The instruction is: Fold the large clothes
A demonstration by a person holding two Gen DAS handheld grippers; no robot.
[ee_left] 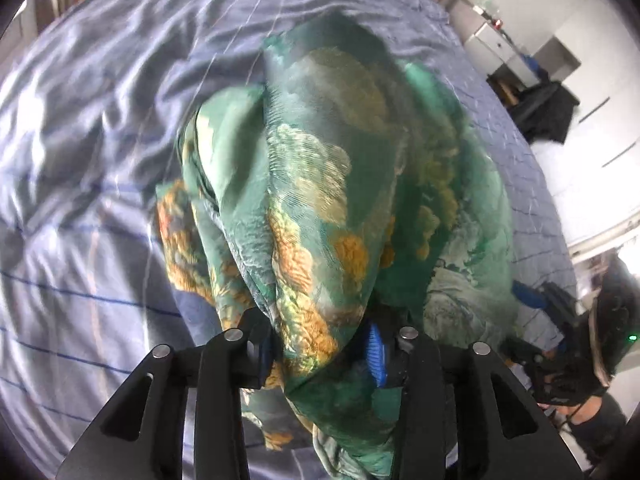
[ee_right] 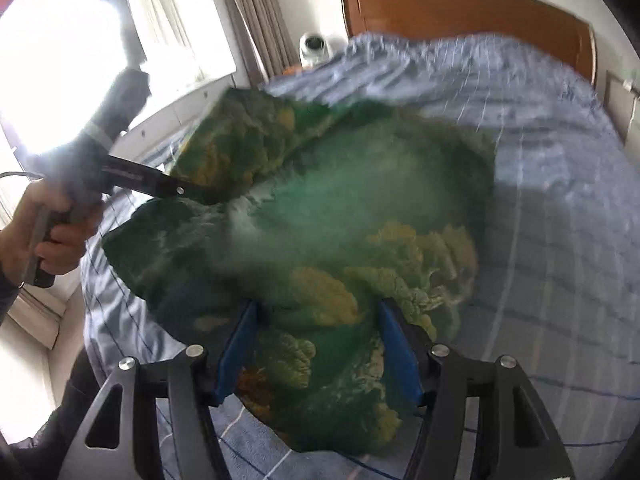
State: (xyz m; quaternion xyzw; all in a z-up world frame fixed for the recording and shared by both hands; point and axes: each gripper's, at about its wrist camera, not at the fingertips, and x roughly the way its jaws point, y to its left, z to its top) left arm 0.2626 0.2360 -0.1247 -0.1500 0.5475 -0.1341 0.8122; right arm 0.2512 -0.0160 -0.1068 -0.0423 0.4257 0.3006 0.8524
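A large green garment (ee_left: 328,184) with orange and pale flower print hangs bunched over the blue striped bed. My left gripper (ee_left: 320,352) is shut on a thick fold of it and holds it up; it also shows at the left of the right wrist view (ee_right: 180,190), clamped on the cloth's edge. In that view the garment (ee_right: 344,216) spreads over the bed, blurred. My right gripper (ee_right: 316,344) has its blue pads (ee_right: 236,356) wide apart, with cloth lying between them, not pinched.
The bed (ee_right: 560,200) has a wrinkled blue striped cover and a wooden headboard (ee_right: 460,8). A bright window and curtains (ee_right: 256,20) stand at the left. A white device (ee_right: 316,46) sits by the headboard. Cabinets (ee_left: 504,48) stand beyond the bed.
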